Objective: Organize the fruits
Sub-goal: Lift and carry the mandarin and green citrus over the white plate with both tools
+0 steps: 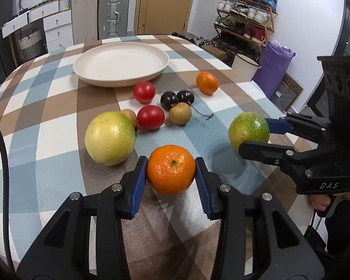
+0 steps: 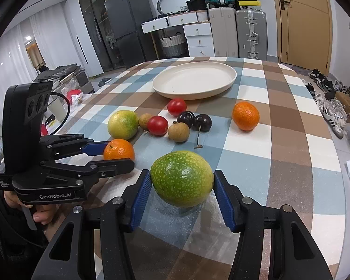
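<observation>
- Between our left tool's blue pads sits a tangerine — both pads press its sides, so we have it clamped, low over the checked surface.
- Our right tool grips a speckled green fruit the same way, pads tight on either flank; it hangs just above the cloth, its shadow under it.
- Beside the held tangerine, to its left in the left wrist view, rests a larger yellow-green fruit.
- Behind these lies a loose cluster — two red tomatoes, two dark cherries with a stem trailing, and two brown longans, several of them touching.
- A second tangerine sits apart, to the right of the cluster.
- Farther back stands a cream plate, nothing on it that we can see.
- A hand shows under the left tool's grip in the right wrist view.
</observation>
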Demonstrator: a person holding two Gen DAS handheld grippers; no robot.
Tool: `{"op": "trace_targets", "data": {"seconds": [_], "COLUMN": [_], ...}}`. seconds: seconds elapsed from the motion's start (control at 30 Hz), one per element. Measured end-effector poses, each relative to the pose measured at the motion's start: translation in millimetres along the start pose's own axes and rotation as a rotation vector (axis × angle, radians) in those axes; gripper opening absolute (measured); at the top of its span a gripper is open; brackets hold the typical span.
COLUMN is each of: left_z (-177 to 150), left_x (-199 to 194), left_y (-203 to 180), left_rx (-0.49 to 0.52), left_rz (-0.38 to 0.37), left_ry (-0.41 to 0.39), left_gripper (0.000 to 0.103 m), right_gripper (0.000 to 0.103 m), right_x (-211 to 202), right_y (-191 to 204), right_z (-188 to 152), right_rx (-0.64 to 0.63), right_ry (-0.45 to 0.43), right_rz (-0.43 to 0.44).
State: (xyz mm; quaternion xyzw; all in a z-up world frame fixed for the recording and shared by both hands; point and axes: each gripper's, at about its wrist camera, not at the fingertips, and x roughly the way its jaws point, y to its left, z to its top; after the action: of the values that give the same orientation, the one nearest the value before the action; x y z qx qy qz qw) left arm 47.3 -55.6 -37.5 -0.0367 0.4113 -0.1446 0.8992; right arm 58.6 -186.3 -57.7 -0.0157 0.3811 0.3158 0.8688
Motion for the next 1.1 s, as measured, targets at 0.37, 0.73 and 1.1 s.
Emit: {"op": "trace_targets", "data": {"seconds": [0.37, 0.73, 1.1], "left_z": [25.0, 60.3, 94.1], "left_x": [-34.3, -41.5, -23.8], "left_y": [10.3, 22.5, 41.3], "left_rx": [-0.022, -0.029, -0.039], "left_rz": [0.054, 0.147, 0.200], "left_ry": [-0.134, -0.205, -0.237], "left_gripper": [0.037, 0.037, 0.037], "right_gripper": [0.055, 0.055, 0.055], "right_x": [-10.4, -14.3, -13.7], "right_y": [0.4, -10.5, -21.2], "right_z": [21.7, 63.5, 106.4], "right_rx": [0.008, 0.048, 0.065], "right_ry": [-0.066, -0.141, -0.201], "right_rz": [0.018, 0.028, 0.018]}}
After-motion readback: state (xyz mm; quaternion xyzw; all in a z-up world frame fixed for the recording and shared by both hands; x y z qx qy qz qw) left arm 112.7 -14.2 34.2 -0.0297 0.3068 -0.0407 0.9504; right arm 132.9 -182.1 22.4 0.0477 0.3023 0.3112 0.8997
